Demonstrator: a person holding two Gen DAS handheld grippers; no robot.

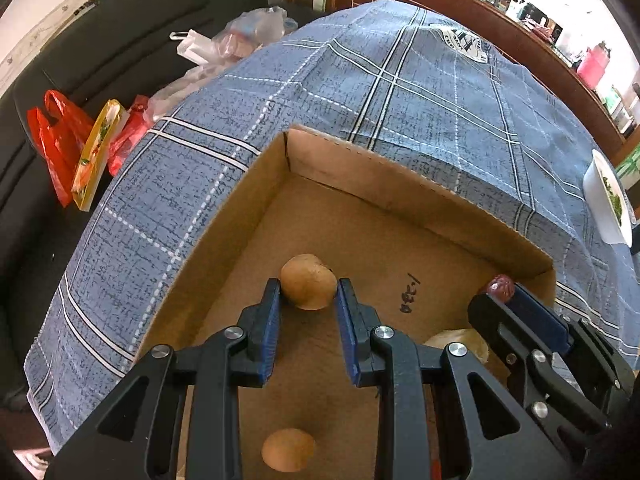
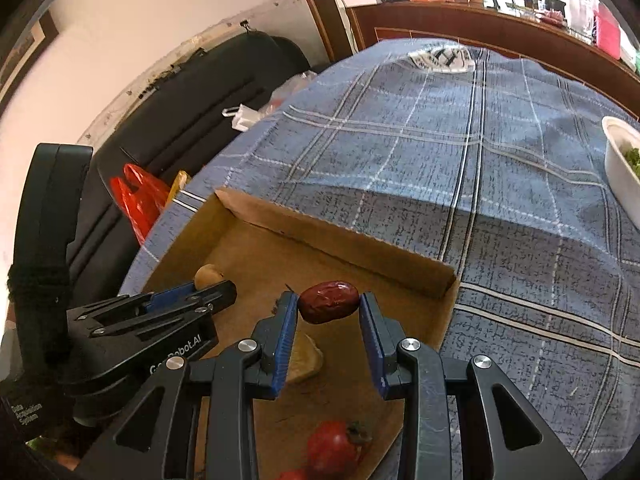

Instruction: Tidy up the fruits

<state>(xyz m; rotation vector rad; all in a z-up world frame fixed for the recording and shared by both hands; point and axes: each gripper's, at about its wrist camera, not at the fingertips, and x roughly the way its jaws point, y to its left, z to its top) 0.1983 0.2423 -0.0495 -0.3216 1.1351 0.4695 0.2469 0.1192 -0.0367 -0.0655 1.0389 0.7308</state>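
A shallow cardboard tray [image 1: 400,188] lies on the blue plaid tablecloth. My left gripper [image 1: 308,292] is shut on a round brown fruit [image 1: 308,282] and holds it over the tray floor. My right gripper [image 2: 328,306] is shut on a dark red date [image 2: 329,301], held above the tray [image 2: 332,240]. The right gripper also shows in the left wrist view [image 1: 504,292]. A second brown fruit [image 1: 288,450] lies below the left gripper. A pale fruit [image 2: 306,356] and a red tomato [image 2: 332,446] lie under the right gripper.
A white bowl with greens [image 2: 624,164] stands at the table's right edge. A black sofa [image 1: 120,40] with red and clear plastic bags [image 1: 60,136] is on the left. A wooden shelf [image 2: 500,28] runs behind the table.
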